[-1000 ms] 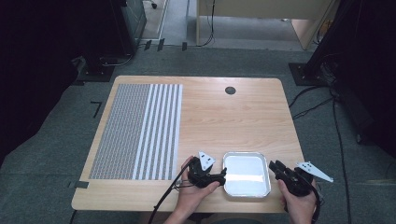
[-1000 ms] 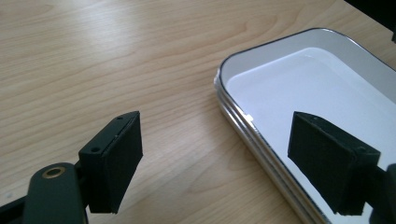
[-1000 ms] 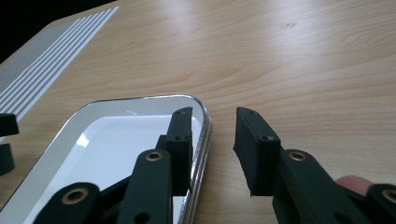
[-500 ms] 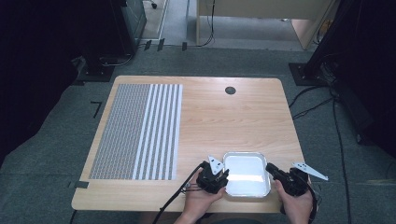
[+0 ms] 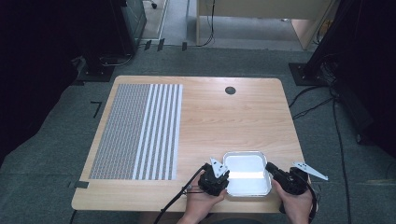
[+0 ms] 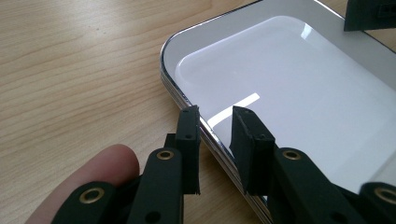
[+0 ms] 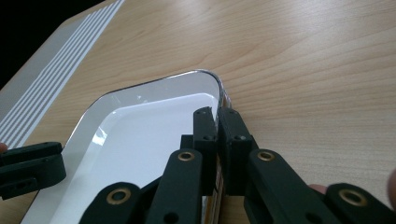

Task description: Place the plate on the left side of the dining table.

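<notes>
A white tray [image 5: 246, 172] sits on the wooden table [image 5: 210, 112], near the edge closest to the person. It is shiny and has nothing in it.

The left gripper [image 5: 223, 175] is at the tray's left side. In the left gripper view, one black jaw of the left gripper [image 6: 215, 135] is outside the tray's rim and the other is inside, over the white floor. There is a gap between the jaws, with the rim in it. They have just been closing, but I cannot tell if they pinch the rim.

The right gripper [image 5: 270, 168] is at the tray's right side. In the right gripper view, its jaws [image 7: 217, 123] are squeezed together on the thin rim of the tray [image 7: 140, 135].

A grey striped mat [image 5: 137, 130] lies on the left part of the table, well apart from the tray.
</notes>
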